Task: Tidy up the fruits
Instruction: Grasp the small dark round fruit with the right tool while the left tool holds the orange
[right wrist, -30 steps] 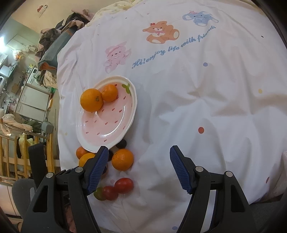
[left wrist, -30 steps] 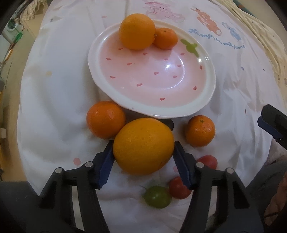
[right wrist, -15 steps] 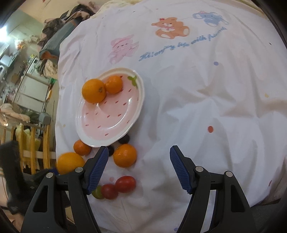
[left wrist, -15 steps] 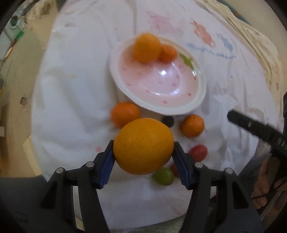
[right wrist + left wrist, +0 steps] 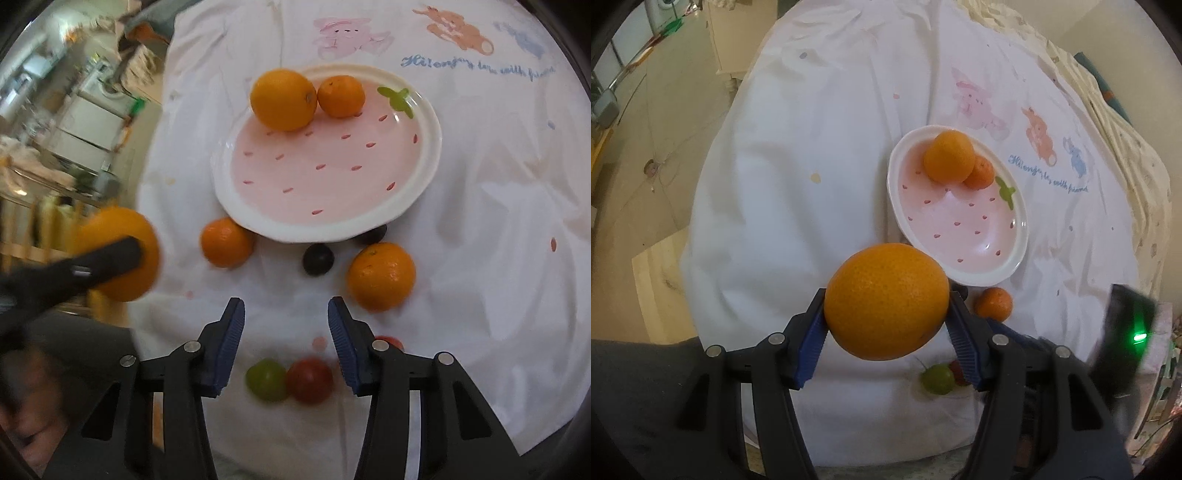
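Note:
My left gripper (image 5: 886, 332) is shut on a large orange (image 5: 886, 301) and holds it high above the table's near left; it shows blurred in the right wrist view (image 5: 118, 254). The pink strawberry plate (image 5: 424, 177) holds an orange (image 5: 283, 99) and a mandarin (image 5: 341, 96). My right gripper (image 5: 286, 336) is open and empty, low over the cloth, above a green tomato (image 5: 266, 380) and a red tomato (image 5: 309, 380). Two mandarins (image 5: 226, 242) (image 5: 381, 276) and two dark plums (image 5: 318, 259) lie in front of the plate.
The white cartoon-print cloth (image 5: 812, 147) covers the round table, whose edge drops off at the left and near side. Another red tomato (image 5: 388, 341) peeks beside my right finger. Furniture and floor lie beyond the left edge.
My left gripper has lifted the large orange off the cloth and drawn back to the left. My right gripper has come down towards the tomatoes and narrowed its opening.

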The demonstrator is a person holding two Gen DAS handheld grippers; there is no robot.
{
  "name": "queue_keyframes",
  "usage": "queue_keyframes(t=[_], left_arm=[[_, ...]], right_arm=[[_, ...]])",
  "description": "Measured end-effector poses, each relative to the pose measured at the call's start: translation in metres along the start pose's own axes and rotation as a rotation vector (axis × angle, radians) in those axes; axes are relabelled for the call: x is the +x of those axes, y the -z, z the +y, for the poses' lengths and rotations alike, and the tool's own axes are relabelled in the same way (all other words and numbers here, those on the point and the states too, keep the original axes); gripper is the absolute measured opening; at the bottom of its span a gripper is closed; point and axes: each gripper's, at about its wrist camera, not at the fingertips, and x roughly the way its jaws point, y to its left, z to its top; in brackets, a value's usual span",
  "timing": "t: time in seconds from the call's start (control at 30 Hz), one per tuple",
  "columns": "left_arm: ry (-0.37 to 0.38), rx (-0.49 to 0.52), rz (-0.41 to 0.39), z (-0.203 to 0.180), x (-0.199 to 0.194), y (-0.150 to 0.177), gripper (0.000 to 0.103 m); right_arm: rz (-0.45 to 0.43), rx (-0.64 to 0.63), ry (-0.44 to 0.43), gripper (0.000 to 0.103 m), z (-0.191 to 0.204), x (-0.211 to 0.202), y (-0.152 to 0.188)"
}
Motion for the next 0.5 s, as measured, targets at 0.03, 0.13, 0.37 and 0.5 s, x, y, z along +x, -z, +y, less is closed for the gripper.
queue_keyframes(t=[0.03, 0.13, 0.37, 0.5], left_arm=[[0.004, -0.004, 0.000, 0.000, -0.001, 0.000, 0.058], [0.007, -0.006, 0.004, 0.003, -0.004, -0.002, 0.058], [0.001, -0.028, 0.013, 0.008, -0.005, -0.005, 0.058], [-0.004, -0.042, 0.004, 0.012, -0.007, -0.007, 0.058]], right_arm=[[-0.007, -0.018, 0.034, 0.049, 0.005, 0.004, -0.001], [-0.032, -0.069, 0.142, 0.045, 0.017, 0.016, -0.003], [-0.067, -0.213, 0.351, 0.040, 0.038, 0.038, -0.010], [-0.024, -0.321, 0.462, 0.039, 0.053, 0.056, -0.011]])
